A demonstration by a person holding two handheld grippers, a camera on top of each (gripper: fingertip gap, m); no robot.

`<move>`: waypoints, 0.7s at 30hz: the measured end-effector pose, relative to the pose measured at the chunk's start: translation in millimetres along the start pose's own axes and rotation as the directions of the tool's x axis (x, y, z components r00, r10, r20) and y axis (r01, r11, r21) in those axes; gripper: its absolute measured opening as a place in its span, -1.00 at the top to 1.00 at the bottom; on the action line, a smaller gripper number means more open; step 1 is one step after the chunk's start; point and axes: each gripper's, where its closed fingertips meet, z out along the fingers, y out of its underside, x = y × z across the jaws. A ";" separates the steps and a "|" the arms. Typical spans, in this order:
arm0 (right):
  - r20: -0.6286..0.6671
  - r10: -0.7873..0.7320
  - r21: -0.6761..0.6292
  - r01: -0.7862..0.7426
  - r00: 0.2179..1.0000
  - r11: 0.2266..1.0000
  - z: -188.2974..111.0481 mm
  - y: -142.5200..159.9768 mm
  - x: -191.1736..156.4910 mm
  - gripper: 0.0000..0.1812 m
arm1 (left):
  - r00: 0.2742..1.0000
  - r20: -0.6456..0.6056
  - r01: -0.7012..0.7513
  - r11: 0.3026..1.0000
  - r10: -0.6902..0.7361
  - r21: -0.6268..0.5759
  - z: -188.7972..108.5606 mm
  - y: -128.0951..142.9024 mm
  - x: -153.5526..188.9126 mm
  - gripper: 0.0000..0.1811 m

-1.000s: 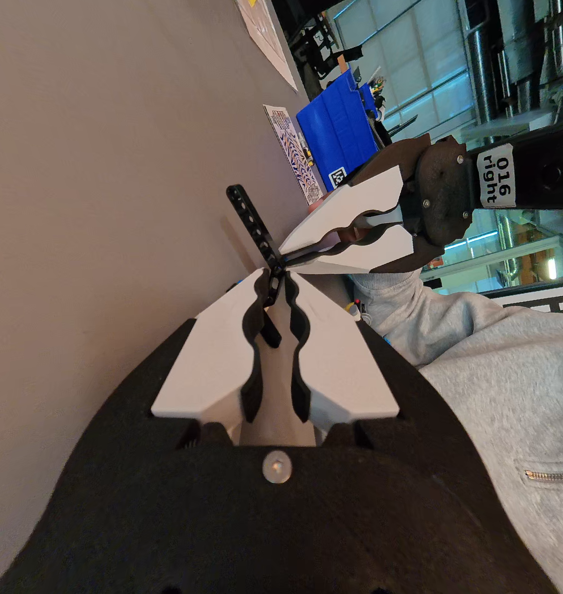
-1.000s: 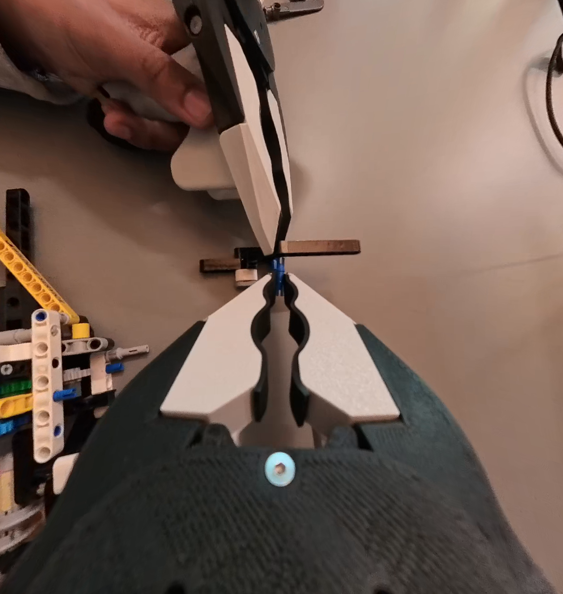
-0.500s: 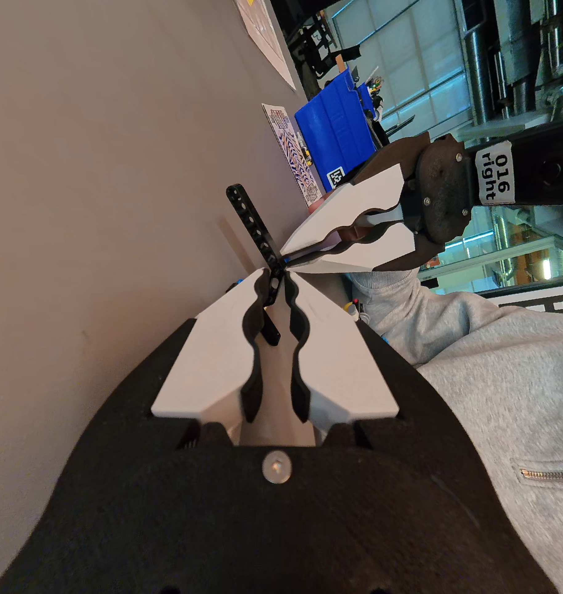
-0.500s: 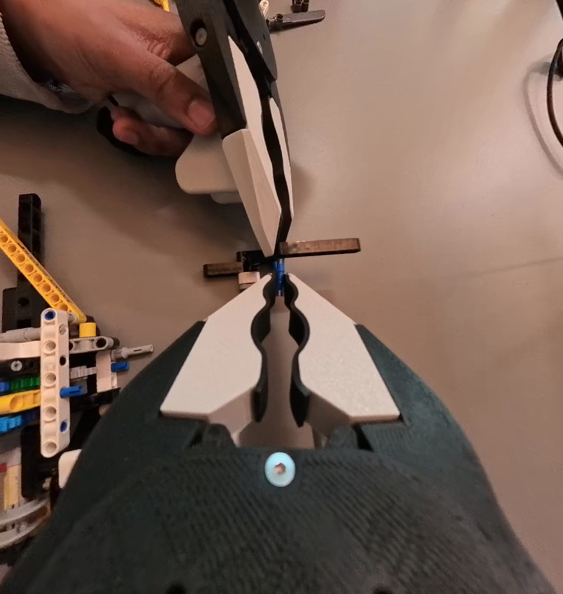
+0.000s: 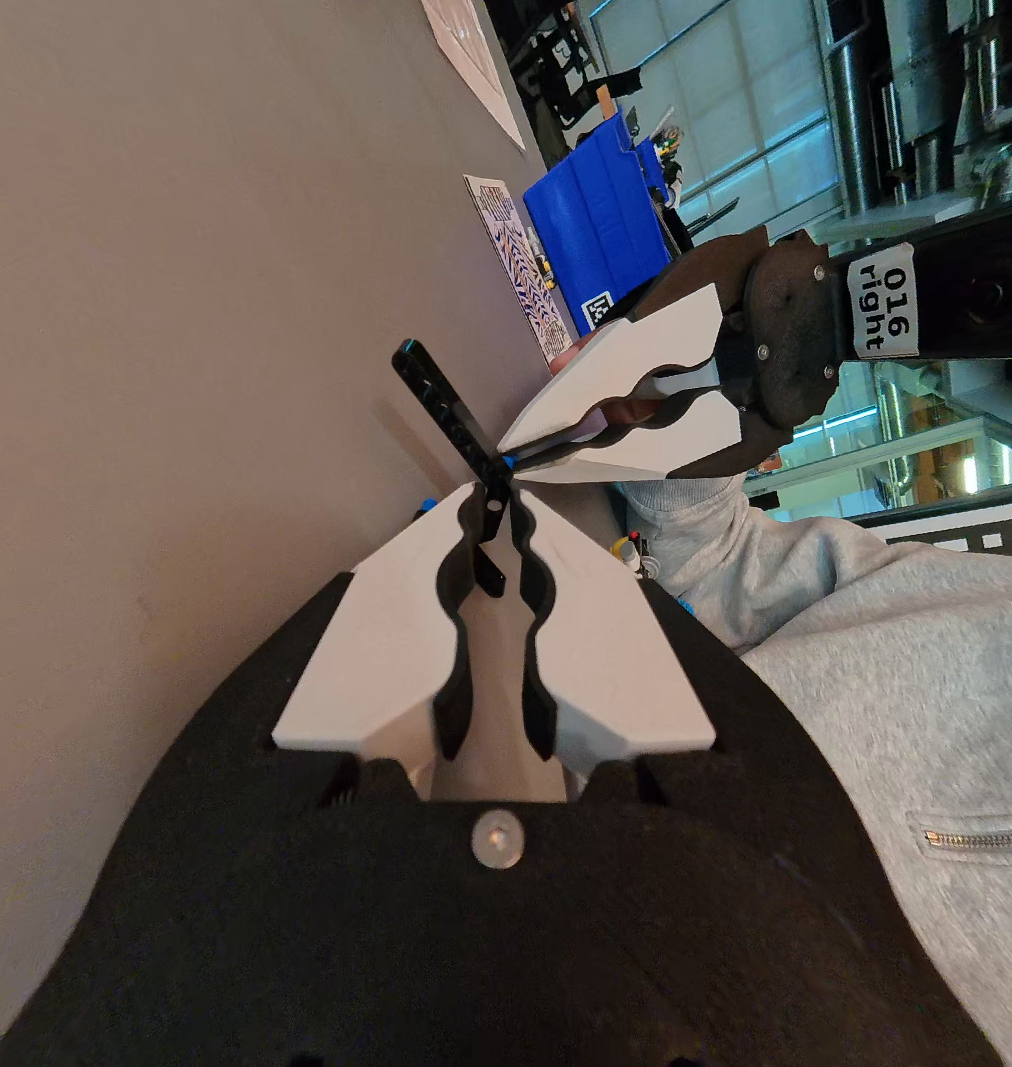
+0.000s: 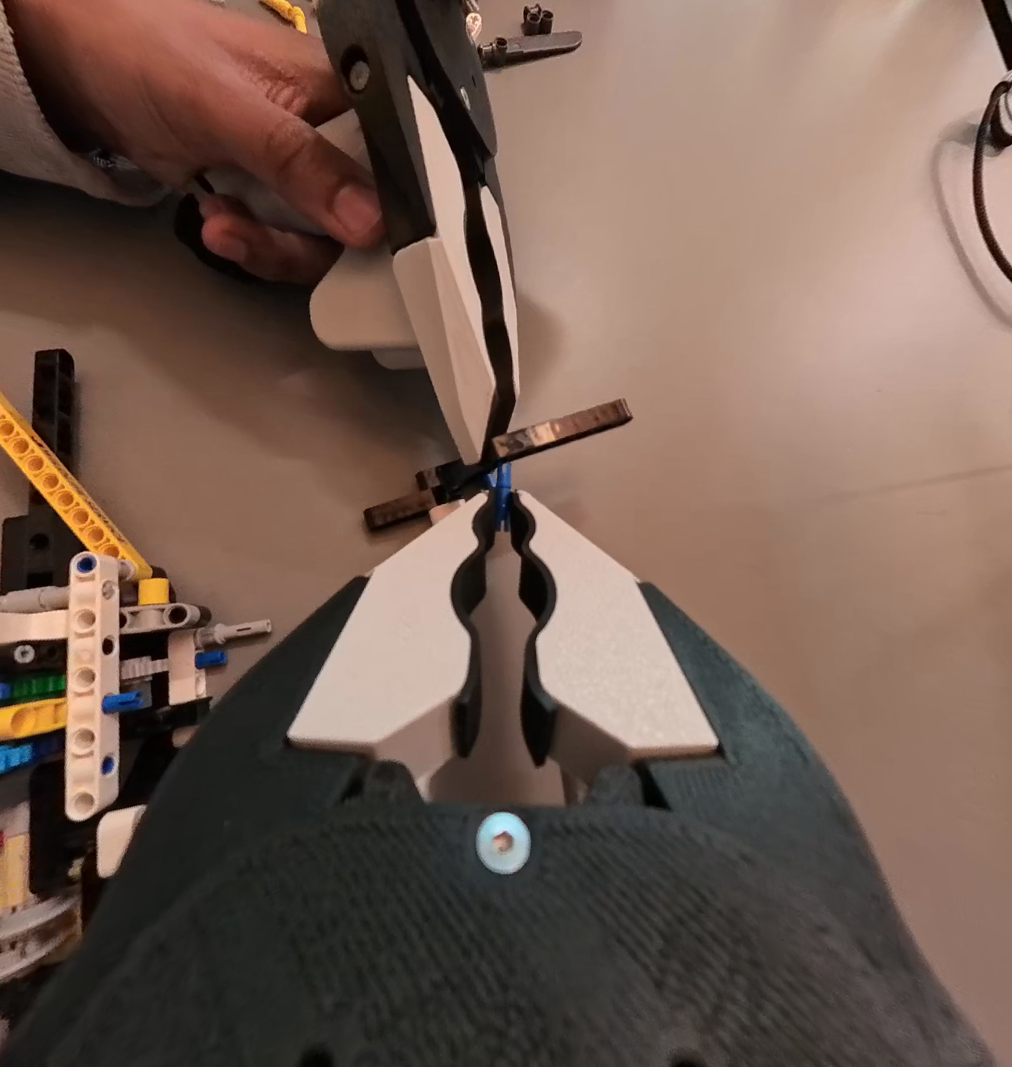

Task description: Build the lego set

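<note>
While our left gripper (image 5: 495, 496) pinches the long black holed plastic beam (image 5: 443, 413), our right gripper (image 6: 499, 508) squeezes a small blue plastic pin (image 6: 500, 491) at its tips, touching that beam.

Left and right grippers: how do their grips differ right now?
The left gripper is shut on the long black holed lego beam; the right gripper is shut on a small blue lego pin. The beam sticks out well past the left jaws, while the pin barely clears the right jaws. Both pinch at the very tips.
</note>
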 end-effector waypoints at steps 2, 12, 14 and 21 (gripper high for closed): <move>0.000 0.000 0.000 0.000 1.000 1.000 0.0 0.3 0.4 0.97 | 1.000 -0.013 0.003 1.000 -0.003 0.009 -1.1 -1.3 1.4 0.91; 0.004 -0.011 0.005 0.011 1.000 1.000 2.3 0.8 -1.3 0.97 | 0.998 -0.052 0.041 0.998 -0.039 0.041 -5.3 -6.5 3.2 0.85; 0.014 -0.015 0.009 0.015 1.000 1.000 3.6 0.1 -3.9 0.97 | 0.998 -0.046 0.045 0.998 -0.043 0.045 -5.3 -7.1 2.0 0.85; 0.023 -0.020 0.010 0.020 1.000 1.000 5.3 -1.5 -7.8 0.97 | 0.998 -0.036 0.058 0.997 -0.056 0.052 -5.6 -8.2 -0.4 0.92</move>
